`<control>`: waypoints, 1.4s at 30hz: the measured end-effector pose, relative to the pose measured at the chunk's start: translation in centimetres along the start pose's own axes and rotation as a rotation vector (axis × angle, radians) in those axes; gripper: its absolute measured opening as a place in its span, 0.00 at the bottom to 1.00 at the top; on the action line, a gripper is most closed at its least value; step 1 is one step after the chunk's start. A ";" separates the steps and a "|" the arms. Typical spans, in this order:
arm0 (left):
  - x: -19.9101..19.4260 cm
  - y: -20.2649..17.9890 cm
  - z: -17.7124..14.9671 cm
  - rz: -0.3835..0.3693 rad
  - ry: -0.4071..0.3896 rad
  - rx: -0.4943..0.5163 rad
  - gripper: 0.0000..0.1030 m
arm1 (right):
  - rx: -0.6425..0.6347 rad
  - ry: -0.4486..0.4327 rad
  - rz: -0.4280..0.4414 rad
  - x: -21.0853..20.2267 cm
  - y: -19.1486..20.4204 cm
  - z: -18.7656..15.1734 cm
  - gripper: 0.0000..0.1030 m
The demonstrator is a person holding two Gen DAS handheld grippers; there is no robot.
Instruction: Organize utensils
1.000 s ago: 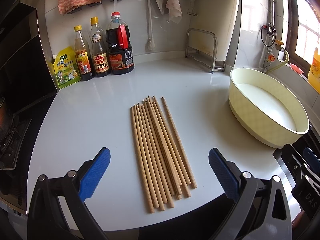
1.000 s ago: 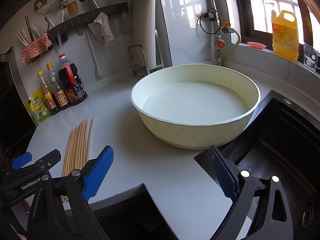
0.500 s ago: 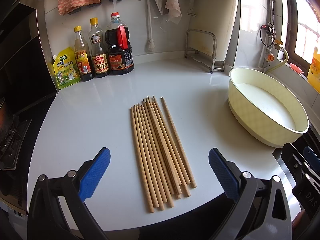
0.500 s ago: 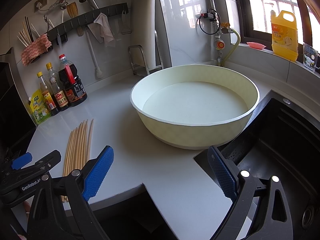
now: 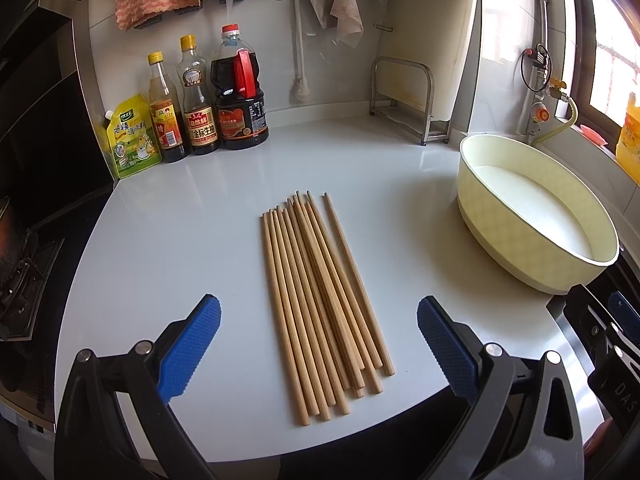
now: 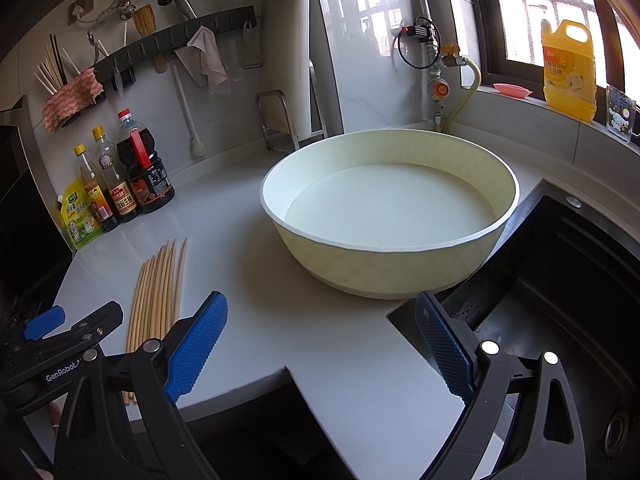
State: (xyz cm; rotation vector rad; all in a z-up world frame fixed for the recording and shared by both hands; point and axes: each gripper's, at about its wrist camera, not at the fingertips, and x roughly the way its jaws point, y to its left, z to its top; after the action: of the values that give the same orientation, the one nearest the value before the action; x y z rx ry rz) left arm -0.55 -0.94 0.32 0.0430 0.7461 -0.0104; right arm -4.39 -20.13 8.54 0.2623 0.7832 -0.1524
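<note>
Both tongs, left (image 5: 318, 344) and right (image 6: 320, 348), gape wide, empty; bare wooden chopsticks (image 5: 320, 300) lie bundled near the white table's (image 5: 180, 240) front edge, untouched, so gathering them seems next, left tongs closing around them

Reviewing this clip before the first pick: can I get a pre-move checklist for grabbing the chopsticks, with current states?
1. Left tool open, nothing between the fingers: ok.
2. Right tool open, nothing held: ok.
3. Chopsticks lie flat on the counter, between the left tool's fingers in its view: ok.
4. Chopsticks separated for a single pick: not ok, bundled and partly overlapping.
5. Cream basin apart from the chopsticks: ok.
6. Where the chopsticks are meant to go: cannot tell.
</note>
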 end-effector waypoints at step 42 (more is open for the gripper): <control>0.7 1.4 0.3 -0.016 0.039 -0.040 0.94 | -0.051 0.042 0.105 0.1 1.0 0.9 0.88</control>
State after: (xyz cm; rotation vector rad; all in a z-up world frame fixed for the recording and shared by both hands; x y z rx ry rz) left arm 0.19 0.45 0.08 -0.0008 0.7856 -0.0096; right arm -3.48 -19.39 9.22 0.2587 0.8117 -0.0276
